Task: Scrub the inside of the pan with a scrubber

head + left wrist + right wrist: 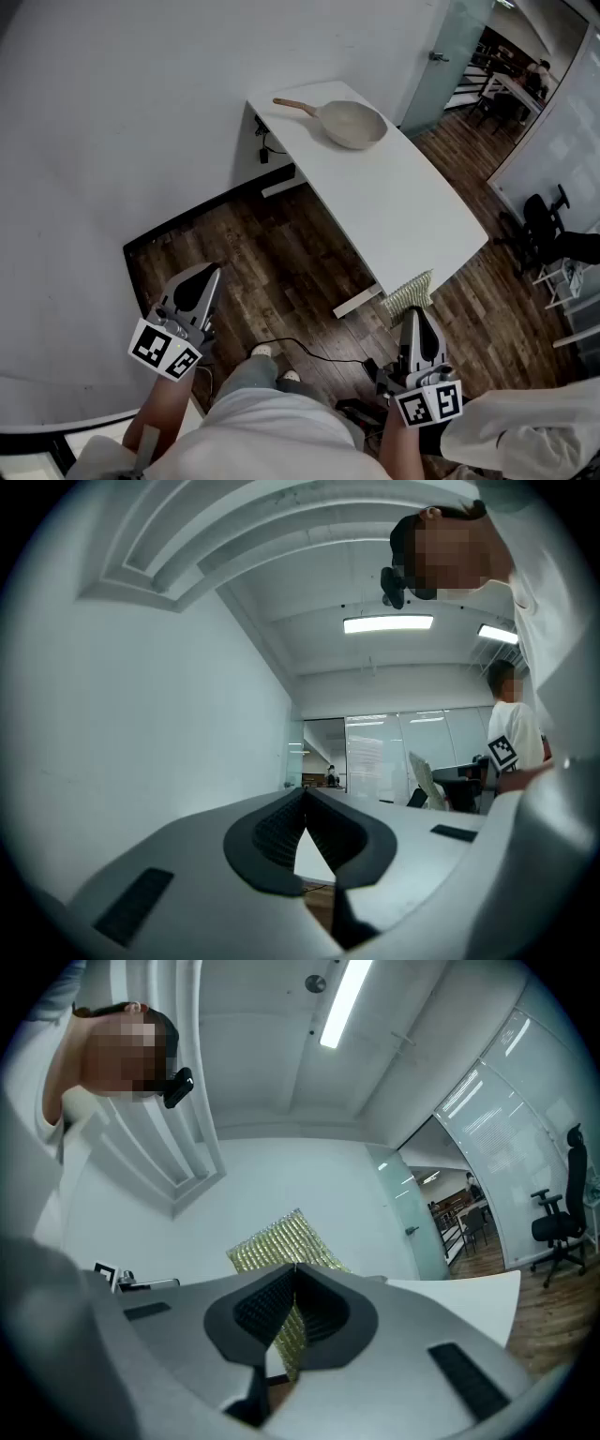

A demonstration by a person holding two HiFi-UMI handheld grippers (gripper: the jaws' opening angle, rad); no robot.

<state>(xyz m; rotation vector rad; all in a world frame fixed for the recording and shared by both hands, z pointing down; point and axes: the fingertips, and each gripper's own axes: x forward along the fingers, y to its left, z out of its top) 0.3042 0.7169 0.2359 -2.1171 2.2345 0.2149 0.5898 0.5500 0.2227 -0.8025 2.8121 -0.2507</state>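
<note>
Progress: early, by my judgement. The tool is in hand, but nothing touches the pan, so no scrubbing can be under way.
Pan: pale and round, sitting upright at the far end of the white worktop, with its brown handle pointing left in the head view. It is too small here to tell whether the inside is dirty.
Scrubber: a yellow-green mesh pad standing up above the tips that pinch it, well apart from the pan.
Right claw: clamped on the scrubber's lower part and held just before the near corner of the worktop.
Left claw: pressed together with nothing between the pads. It is held over the wooden floor, left of the worktop and far from the pan.
Done: the scrubber is gripped.
Left to do: carry the scrubber up to the pan, probably steady the handle with the left claw, then rub the pad over the inside.
</note>
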